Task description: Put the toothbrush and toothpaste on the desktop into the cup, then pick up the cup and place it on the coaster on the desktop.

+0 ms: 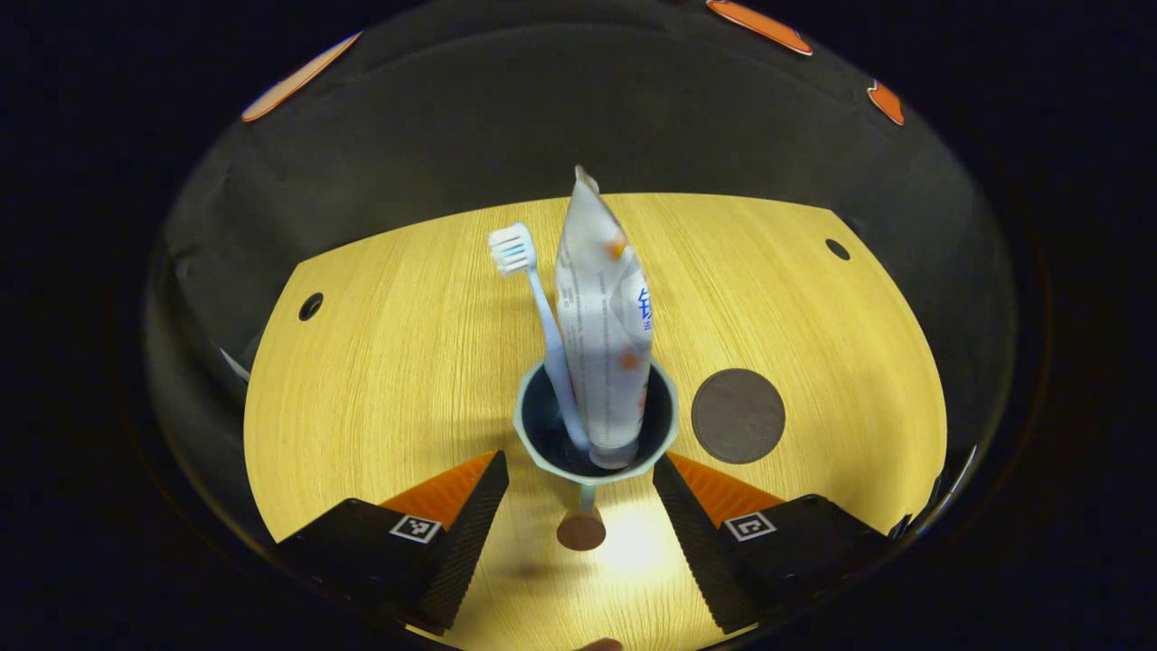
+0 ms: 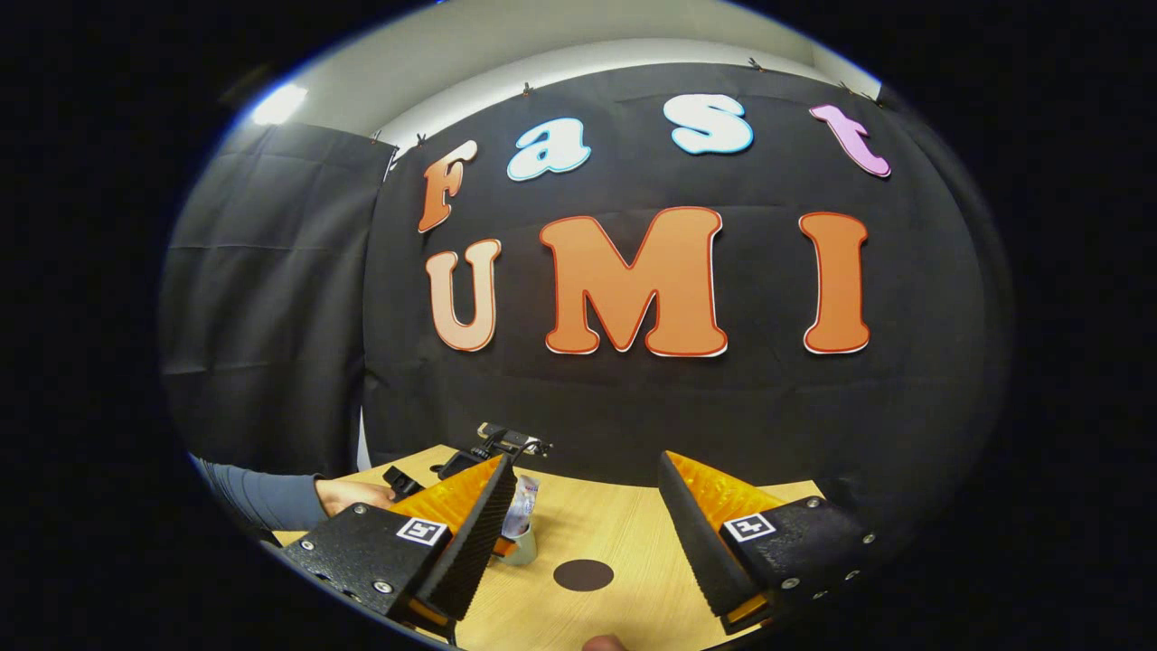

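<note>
Fingers of the left gripper [image 1: 580, 493] spread wide, flanking the cup [image 1: 597, 425] that holds toothbrush [image 1: 533, 298] and toothpaste [image 1: 601, 334]; coaster [image 1: 738, 416] lies beyond its right finger. Right gripper [image 2: 587, 515], raised above the table [image 2: 633, 524], gapes, holding nothing.

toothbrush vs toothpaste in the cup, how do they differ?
The toothbrush is a thin stick with bristles on top; the toothpaste is a wide flat tube. The toothpaste stands taller than the toothbrush. The toothbrush tilts left, the toothpaste nearly upright. Both stand in the cup.

One cup [image 1: 597, 434], one toothbrush [image 1: 533, 298], one toothpaste [image 1: 601, 316], one coaster [image 1: 738, 416].
</note>
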Tool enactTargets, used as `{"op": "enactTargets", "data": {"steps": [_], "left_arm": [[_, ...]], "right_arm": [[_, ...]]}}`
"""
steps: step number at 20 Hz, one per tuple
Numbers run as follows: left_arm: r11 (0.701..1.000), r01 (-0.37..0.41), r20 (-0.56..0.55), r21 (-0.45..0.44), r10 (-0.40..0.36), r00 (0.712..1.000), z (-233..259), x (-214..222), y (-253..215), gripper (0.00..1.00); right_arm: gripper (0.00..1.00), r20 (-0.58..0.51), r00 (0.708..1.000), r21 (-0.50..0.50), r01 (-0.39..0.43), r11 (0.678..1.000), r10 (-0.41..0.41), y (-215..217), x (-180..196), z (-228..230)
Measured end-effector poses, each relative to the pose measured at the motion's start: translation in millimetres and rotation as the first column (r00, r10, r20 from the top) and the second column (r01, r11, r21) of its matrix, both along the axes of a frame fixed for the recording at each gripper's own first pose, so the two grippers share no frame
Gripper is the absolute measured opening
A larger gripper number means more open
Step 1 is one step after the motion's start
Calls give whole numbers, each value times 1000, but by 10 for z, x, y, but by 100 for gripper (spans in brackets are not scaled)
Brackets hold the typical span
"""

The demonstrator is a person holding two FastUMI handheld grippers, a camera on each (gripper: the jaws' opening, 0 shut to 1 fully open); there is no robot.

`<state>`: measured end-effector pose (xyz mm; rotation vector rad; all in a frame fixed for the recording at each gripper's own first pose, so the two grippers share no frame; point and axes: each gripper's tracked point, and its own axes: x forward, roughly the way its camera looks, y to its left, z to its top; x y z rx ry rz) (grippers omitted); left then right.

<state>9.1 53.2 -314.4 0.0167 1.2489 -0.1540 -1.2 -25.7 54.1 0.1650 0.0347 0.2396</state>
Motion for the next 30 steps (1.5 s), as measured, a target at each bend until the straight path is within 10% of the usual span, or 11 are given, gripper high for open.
{"op": "enactTargets", "data": {"steps": [9, 12, 30], "left_arm": [[1000, 13, -109, 11, -12, 994, -113, -154, -75, 62], [1000, -3, -111, 22, 6, 994, -121, -162, -140, 28], [998, 57, 31, -41, -56, 998, -69, -11, -187, 23]], "right_arm": [[96, -28, 1000, -23, -12, 1000, 11, -16, -110, -122], [96, -36, 999, -31, -10, 999, 9, 5, -116, -184], [96, -80, 996, -23, 24, 999, -26, -58, -202, -528]]}}
